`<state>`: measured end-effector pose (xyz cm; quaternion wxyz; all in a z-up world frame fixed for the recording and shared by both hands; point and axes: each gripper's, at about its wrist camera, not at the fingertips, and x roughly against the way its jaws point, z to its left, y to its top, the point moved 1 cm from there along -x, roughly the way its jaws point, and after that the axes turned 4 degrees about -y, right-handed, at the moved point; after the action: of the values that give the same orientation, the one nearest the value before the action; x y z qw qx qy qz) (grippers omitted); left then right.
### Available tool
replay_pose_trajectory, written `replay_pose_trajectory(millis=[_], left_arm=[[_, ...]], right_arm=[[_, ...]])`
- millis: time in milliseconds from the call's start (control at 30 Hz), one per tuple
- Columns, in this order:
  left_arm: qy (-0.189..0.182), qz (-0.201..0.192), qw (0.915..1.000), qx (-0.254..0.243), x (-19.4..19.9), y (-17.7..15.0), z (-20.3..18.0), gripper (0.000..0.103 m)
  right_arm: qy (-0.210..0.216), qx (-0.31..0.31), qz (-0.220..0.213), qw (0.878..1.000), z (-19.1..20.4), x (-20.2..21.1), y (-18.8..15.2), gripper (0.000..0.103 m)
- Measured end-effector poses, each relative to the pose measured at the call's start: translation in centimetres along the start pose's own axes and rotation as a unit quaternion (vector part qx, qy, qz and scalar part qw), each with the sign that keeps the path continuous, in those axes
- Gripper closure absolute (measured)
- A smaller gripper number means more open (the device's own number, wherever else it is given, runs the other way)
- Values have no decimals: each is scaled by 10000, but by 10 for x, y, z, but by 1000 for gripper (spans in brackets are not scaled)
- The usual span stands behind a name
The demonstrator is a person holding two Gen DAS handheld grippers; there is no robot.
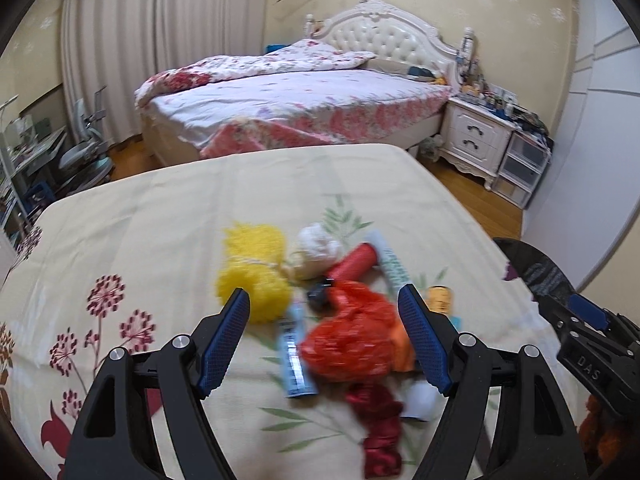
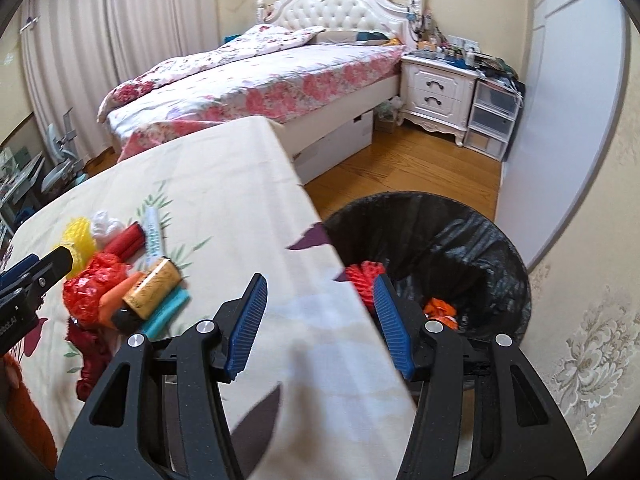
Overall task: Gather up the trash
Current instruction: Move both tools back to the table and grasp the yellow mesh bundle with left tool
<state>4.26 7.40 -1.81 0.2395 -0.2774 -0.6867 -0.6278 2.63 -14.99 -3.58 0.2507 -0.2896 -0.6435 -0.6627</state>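
Two grippers hover over a cloth-covered worktop (image 2: 224, 184). Left gripper (image 1: 324, 300): jaws wide apart, empty, above a heap of trash that includes a red plastic bag (image 1: 352, 336), yellow foam net (image 1: 252, 268), red tube (image 1: 354, 264) and gold can (image 2: 154, 286). Right gripper (image 2: 320, 288): jaws parted, empty, at the worktop's edge, beside a black-lined bin (image 2: 472, 240) on the floor that holds red and orange scraps.

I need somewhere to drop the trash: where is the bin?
In the right wrist view the black-lined bin stands on the wooden floor just off the right edge of the cream floral sheet, beyond the right gripper.
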Motion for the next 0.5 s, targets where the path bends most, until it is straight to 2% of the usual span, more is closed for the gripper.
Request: replay_pose_trajectory(millis=[200,433,500], left_arm=[[221,107,9995,213,-15,2,30,29],[202,313,9991,216,-37,4,46,29],[185,363,9990,189,-41,5,46,32]], right_arm=[[215,261,-6,9994,35,-4,7,49],[405,453,-52,9981,66,-10,21,49],[450,504,-64,9977,74,-12,24,49]])
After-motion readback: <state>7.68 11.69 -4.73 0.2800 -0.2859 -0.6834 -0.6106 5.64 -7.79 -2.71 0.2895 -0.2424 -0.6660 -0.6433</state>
